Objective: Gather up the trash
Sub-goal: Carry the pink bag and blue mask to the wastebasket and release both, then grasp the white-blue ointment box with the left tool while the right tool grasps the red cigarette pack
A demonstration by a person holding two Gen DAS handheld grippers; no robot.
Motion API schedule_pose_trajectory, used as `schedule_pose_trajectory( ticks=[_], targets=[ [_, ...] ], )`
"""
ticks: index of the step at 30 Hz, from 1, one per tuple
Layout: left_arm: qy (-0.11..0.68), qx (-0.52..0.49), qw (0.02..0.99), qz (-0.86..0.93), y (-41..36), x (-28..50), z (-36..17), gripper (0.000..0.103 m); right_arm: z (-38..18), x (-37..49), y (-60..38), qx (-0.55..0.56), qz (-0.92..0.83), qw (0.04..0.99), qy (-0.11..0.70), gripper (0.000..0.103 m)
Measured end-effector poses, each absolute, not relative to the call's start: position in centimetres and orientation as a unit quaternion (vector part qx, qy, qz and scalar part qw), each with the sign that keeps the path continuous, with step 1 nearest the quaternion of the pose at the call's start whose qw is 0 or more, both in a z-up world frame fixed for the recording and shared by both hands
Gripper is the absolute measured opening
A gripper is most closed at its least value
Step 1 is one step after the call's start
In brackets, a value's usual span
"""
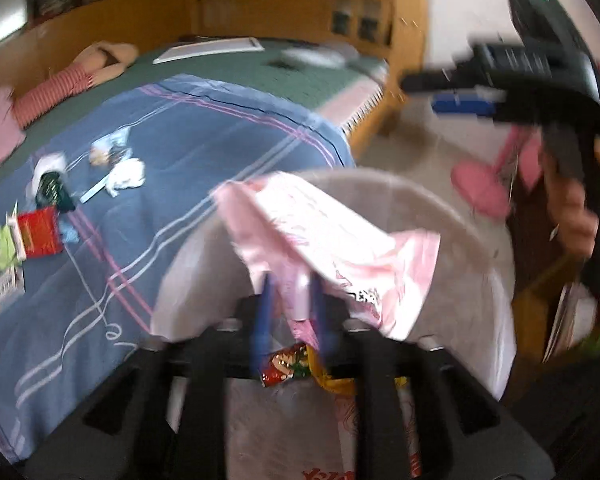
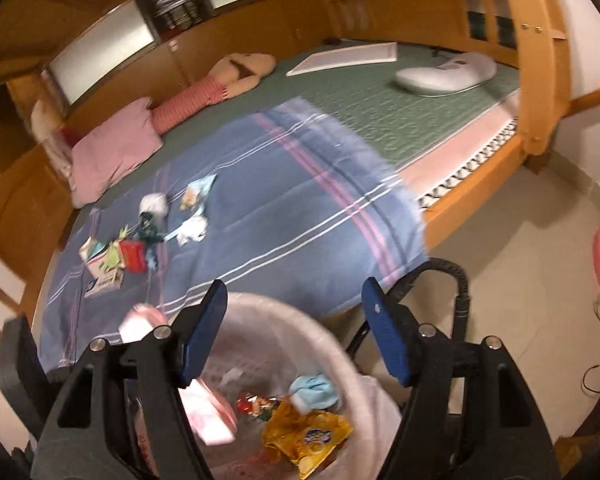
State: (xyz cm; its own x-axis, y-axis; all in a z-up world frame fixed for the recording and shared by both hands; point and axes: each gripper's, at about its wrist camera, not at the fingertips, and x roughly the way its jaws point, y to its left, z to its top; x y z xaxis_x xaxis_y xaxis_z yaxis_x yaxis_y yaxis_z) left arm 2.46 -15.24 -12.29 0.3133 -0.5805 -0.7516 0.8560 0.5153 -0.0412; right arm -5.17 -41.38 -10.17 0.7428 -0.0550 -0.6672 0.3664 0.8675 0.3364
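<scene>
Beside the bed [image 2: 476,184], on the pale floor, a white bin [image 2: 284,320] lined with a thin bag is seen under both grippers. From the right wrist view, the right gripper [image 2: 296,332] is held above the bin with its blue fingers [image 2: 204,332] spread wide, and nothing is seen between them. Inside the bin a yellow snack packet [image 2: 308,440], a light blue crumpled piece [image 2: 314,390], a small red and green wrapper [image 2: 260,402] and a pink and white packet [image 2: 212,412] are lying. From the left wrist view, the left gripper [image 1: 292,312] is over the same bin [image 1: 460,216], and a pink plastic bag [image 1: 320,232] is draped across its fingers [image 1: 262,320]. The jaws are partly apart with the pink plastic between them; because of the blur it cannot be told if the pads press on it. More trash is left on the blue striped sheet [image 2: 300,216] of the bed, well apart from the bin: a red packet [image 2: 134,256], a dark green wrapper [image 2: 150,230], white crumpled tissues [image 2: 154,204], and a white carton [image 2: 104,280]. A pink pillow [image 2: 116,152] and a striped soft toy [image 2: 220,84] are lying further back on the green mattress [image 2: 400,116].
</scene>
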Motion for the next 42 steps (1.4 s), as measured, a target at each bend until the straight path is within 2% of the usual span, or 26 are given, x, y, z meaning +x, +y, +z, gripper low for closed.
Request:
schedule_pose_trajectory(
  ticks=[1,2,6,9,14,19,21,23,26,28,29,33,36,37,39,42],
  targets=[
    [0.366,0.194,0.791,-0.450,-15.4,2.3,-12.4,0.077,-10.3,-5.2,-41.6,0.234,-0.117,0.903,0.340,0.070],
    [0.361,0.194,0.798,-0.441,-15.2,2.3,-12.4,0.085,-10.5,-5.2,-41.7,0.236,-0.118,0.902,0.342,0.070],
    [0.364,0.123,0.830,-0.404,-12.5,4.4,-11.6,0.087,-11.3,-4.8,-41.1,0.234,-0.112,0.898,0.355,0.070],
    [0.380,0.019,0.865,-0.328,-8.5,7.8,-11.1,0.087,-11.6,-4.5,-40.5,0.229,-0.104,0.897,0.363,0.070],
    [0.343,-0.087,0.932,-0.079,-1.5,10.8,-10.0,0.088,-11.8,-3.6,-38.8,0.201,-0.092,0.899,0.377,0.070],
    [0.303,0.044,0.952,0.030,-0.4,15.9,-7.4,0.094,-12.0,0.7,-36.0,0.184,-0.057,0.892,0.409,0.072],
    [0.316,0.040,0.946,0.064,1.7,18.1,-7.1,0.094,-11.5,3.5,-33.6,0.150,-0.043,0.900,0.408,0.073],
    [0.338,-0.029,0.935,0.103,5.2,19.9,-8.0,0.096,-11.1,6.2,-30.8,0.116,-0.022,0.906,0.406,0.076],
    [0.400,-0.195,0.879,0.169,11.6,20.7,-10.3,0.096,-11.4,11.8,-25.6,0.072,0.037,0.906,0.416,0.078],
    [0.375,-0.297,0.861,0.170,14.6,19.2,-10.8,0.096,-12.1,16.0,-21.6,0.041,0.061,0.901,0.427,0.078],
    [0.363,-0.318,0.858,0.178,15.3,18.6,-10.8,0.096,-12.6,18.3,-19.7,0.032,0.075,0.897,0.435,0.078],
    [0.328,-0.297,0.877,0.189,15.2,17.8,-9.9,0.096,-14.9,25.8,-15.2,0.002,0.061,0.889,0.454,0.078],
    [0.325,-0.265,0.889,0.182,14.2,18.1,-9.5,0.096,-17.4,29.6,-14.3,0.028,0.055,0.869,0.491,0.078],
    [0.328,-0.259,0.890,0.182,14.0,18.5,-9.6,0.096,-18.3,30.2,-14.2,0.043,0.059,0.859,0.507,0.076],
    [0.331,-0.258,0.890,0.181,13.9,18.8,-9.6,0.096,-19.4,30.4,-14.4,0.072,0.078,0.842,0.529,0.041],
    [0.339,-0.281,0.879,0.181,14.4,18.9,-10.0,0.096,-20.6,29.1,-15.9,0.180,0.130,0.802,0.555,0.034]
  ],
)
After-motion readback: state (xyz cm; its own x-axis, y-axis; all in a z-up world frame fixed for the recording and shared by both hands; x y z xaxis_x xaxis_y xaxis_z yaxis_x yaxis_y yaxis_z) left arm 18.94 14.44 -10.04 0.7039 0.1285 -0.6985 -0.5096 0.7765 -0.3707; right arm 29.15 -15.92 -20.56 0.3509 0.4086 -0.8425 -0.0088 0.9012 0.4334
